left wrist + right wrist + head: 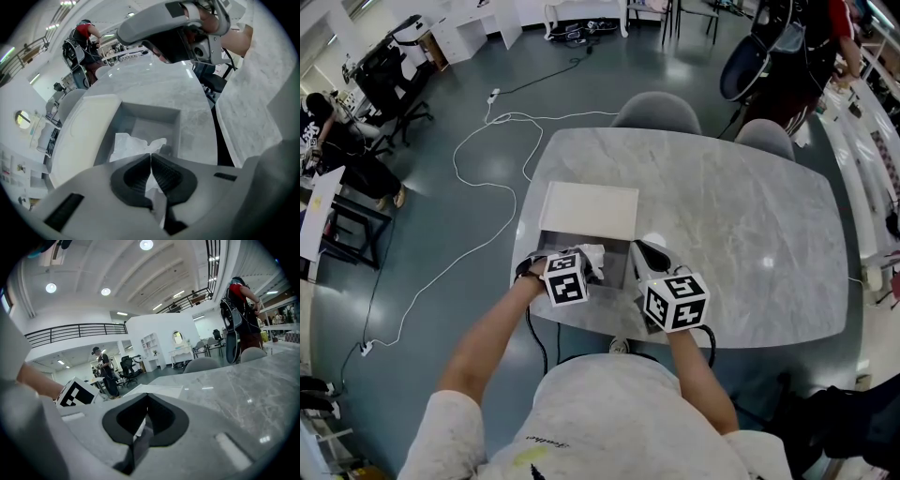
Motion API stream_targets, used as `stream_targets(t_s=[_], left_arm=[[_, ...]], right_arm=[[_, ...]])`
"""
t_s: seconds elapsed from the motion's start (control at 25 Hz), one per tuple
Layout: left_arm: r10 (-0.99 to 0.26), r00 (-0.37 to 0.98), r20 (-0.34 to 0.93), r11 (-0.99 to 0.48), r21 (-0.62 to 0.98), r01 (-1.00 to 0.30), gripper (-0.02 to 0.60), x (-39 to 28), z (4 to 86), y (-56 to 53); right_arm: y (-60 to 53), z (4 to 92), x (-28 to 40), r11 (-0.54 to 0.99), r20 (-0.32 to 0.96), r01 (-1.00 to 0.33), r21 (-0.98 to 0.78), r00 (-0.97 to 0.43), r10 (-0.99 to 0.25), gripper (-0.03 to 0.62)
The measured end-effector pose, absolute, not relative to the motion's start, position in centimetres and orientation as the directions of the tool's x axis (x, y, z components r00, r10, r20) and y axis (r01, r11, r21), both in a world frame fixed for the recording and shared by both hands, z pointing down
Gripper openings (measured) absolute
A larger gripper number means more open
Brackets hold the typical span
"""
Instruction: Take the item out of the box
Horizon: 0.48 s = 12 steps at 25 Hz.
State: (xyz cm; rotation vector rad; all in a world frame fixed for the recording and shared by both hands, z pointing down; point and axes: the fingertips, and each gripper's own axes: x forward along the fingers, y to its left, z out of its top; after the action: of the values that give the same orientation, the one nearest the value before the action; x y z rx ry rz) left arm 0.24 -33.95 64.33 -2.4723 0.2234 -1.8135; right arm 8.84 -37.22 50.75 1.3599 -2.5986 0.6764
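An open grey box (616, 264) sits near the front edge of the marble table (741, 225), its white lid (589, 208) folded back on the far side. My left gripper (586, 259) reaches into the box and is shut on crumpled white paper (594, 252). In the left gripper view the paper (131, 145) runs from the box floor up between the closed jaws (151, 157), with the box wall (154, 112) and lid (89, 122) behind it. My right gripper (645, 251) lies shut just beside the box's right side. Its jaws (147, 397) meet, pointing toward the lid (157, 390).
Two grey chairs (656, 108) (766, 136) stand at the table's far side. A white cable (478, 141) loops over the floor to the left. A person in red (825, 37) stands at the back right. Desks and office chairs fill the far left.
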Motion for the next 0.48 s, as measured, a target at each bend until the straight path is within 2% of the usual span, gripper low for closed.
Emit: stream_targets(t_s=[0.48], left_arm=[[-0.311,0.334,0.89,-0.948,-0.265,-0.175,0.017,-1.5,61.2,-33.9]], right_arm=[[-35.1,49.5,6.9,0.509,0.3,-0.801,-0.315,-0.593,-0.747,0.005]])
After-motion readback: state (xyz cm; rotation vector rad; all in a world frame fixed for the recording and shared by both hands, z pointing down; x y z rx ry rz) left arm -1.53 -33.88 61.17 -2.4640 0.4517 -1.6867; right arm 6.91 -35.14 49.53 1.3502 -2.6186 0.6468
